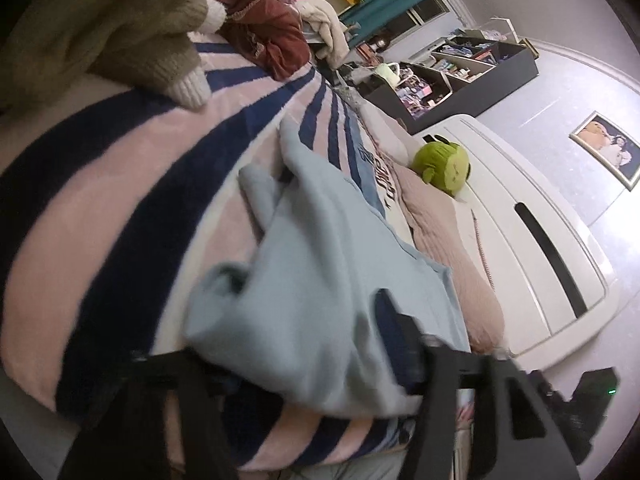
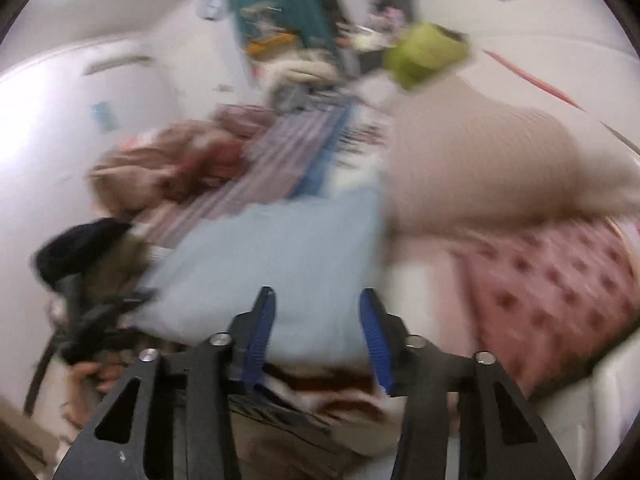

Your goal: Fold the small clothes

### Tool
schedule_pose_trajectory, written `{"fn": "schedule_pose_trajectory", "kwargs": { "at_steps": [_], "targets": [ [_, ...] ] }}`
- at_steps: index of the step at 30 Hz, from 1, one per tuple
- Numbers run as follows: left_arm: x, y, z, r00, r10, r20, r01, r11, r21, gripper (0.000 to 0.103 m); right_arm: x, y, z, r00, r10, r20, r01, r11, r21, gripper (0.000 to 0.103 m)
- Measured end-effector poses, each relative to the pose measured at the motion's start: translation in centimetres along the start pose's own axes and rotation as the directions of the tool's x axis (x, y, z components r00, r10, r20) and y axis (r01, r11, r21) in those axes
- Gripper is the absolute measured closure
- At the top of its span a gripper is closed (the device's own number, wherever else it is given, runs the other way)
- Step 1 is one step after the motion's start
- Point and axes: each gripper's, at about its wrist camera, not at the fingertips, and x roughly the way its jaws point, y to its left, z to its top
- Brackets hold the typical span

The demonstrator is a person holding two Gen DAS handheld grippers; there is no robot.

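Garment [image 1: 320, 264] on blanket [image 1: 132, 184]; plush [image 1: 442, 162] behind, against headboard [image 1: 532, 216].

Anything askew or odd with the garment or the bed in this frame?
The light blue fabric garment lies bunched and twisted, draped over the left gripper rather than flat on the pink and navy striped blanket. The right gripper hangs open, holding nothing.
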Motion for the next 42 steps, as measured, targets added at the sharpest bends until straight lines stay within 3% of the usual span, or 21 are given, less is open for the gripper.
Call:
{"fn": "schedule_pose_trajectory", "kwargs": {
  "at_steps": [2,4,9,12,15,17,18,20,25,27,29,30,31,33,34,36,38,40,42],
  "targets": [
    [0.0,0.1,0.2,1.000,0.018,0.007,-0.018,1.000,-0.006,0.074,2.2,1.7,0.5,0.993,0.111,-0.045,-0.112,0.994,-0.011,0.089],
    [-0.3,0.5,0.2,1.000,0.020,0.013,-0.020,1.000,-0.015,0.078,5.6,3.7,0.4,0.970,0.214,-0.119,-0.217,0.976,-0.018,0.093],
    [-0.8,0.6,0.2,0.999,0.015,0.032,-0.015,1.000,0.007,0.088,13.4,5.9,-2.0,0.932,0.185,-0.313,-0.207,0.977,-0.040,0.095],
    [-0.7,-0.3,0.5,0.999,-0.023,0.047,0.022,1.000,0.017,0.090,15.0,6.2,-2.9,0.932,0.166,-0.323,-0.190,0.981,-0.046,0.097],
    [-0.9,-3.7,1.1,0.998,-0.044,0.047,0.038,0.990,0.135,0.091,14.6,5.2,-2.3,0.918,0.221,-0.328,-0.228,0.974,0.017,0.096],
    [-1.3,-6.4,1.1,0.994,-0.083,0.065,0.066,0.971,0.231,0.091,13.3,3.5,-1.6,0.911,0.281,-0.301,-0.267,0.960,0.087,0.093],
    [-1.5,-8.0,0.9,0.990,-0.126,0.068,0.102,0.951,0.291,0.091,12.1,2.4,-1.1,0.918,0.296,-0.264,-0.274,0.955,0.116,0.089],
    [-1.1,-10.7,0.5,0.981,-0.188,0.037,0.161,0.914,0.372,0.091,9.4,0.3,0.0,0.948,0.275,-0.161,-0.253,0.957,0.142,0.072],
    [4.2,-18.2,-3.3,0.970,-0.202,-0.132,0.241,0.816,0.526,0.091,3.0,-5.7,1.1,0.983,0.182,-0.004,-0.179,0.969,0.173,0.072],
    [7.6,-20.5,-5.8,0.946,-0.208,-0.248,0.312,0.792,0.525,0.091,0.9,-8.1,0.7,0.989,0.141,0.038,-0.146,0.968,0.202,0.072],
    [10.8,-21.6,-8.7,0.908,-0.196,-0.371,0.376,0.773,0.511,0.091,-0.3,-9.9,0.0,0.993,0.102,0.052,-0.112,0.967,0.231,0.072],
    [12.4,-21.9,-10.4,0.889,-0.163,-0.427,0.384,0.773,0.504,0.090,-0.8,-10.9,-0.5,0.995,0.090,0.049,-0.099,0.964,0.248,0.072],
    [13.2,-22.0,-11.7,0.886,-0.122,-0.448,0.368,0.773,0.516,0.089,-1.0,-11.8,-1.0,0.995,0.085,0.042,-0.093,0.959,0.267,0.072],
    [13.3,-22.6,-13.3,0.901,-0.079,-0.427,0.341,0.738,0.582,0.084,-1.0,-12.9,-1.9,0.997,0.077,0.029,-0.083,0.953,0.290,0.072],
    [12.9,-22.8,-13.3,0.895,-0.086,-0.437,0.356,0.727,0.587,0.074,-1.0,-13.3,-2.1,0.997,0.072,0.024,-0.076,0.952,0.296,0.072],
    [11.8,-22.7,-12.4,0.878,-0.112,-0.466,0.389,0.734,0.557,0.061,-1.1,-13.7,-2.5,0.997,0.072,0.020,-0.075,0.952,0.298,0.072],
    [9.8,-22.4,-11.3,0.870,-0.149,-0.470,0.414,0.739,0.532,0.052,-1.0,-13.7,-2.5,0.995,0.092,0.021,-0.095,0.952,0.290,0.072],
    [7.1,-22.0,-9.8,0.878,-0.193,-0.439,0.422,0.745,0.517,0.041,-1.0,-13.0,-2.2,0.992,0.120,0.029,-0.123,0.958,0.259,0.070],
    [5.5,-21.6,-8.3,0.897,-0.206,-0.391,0.399,0.758,0.516,0.034,-0.7,-11.6,-1.6,0.987,0.154,0.038,-0.158,0.965,0.208,0.060]
  ]
}}
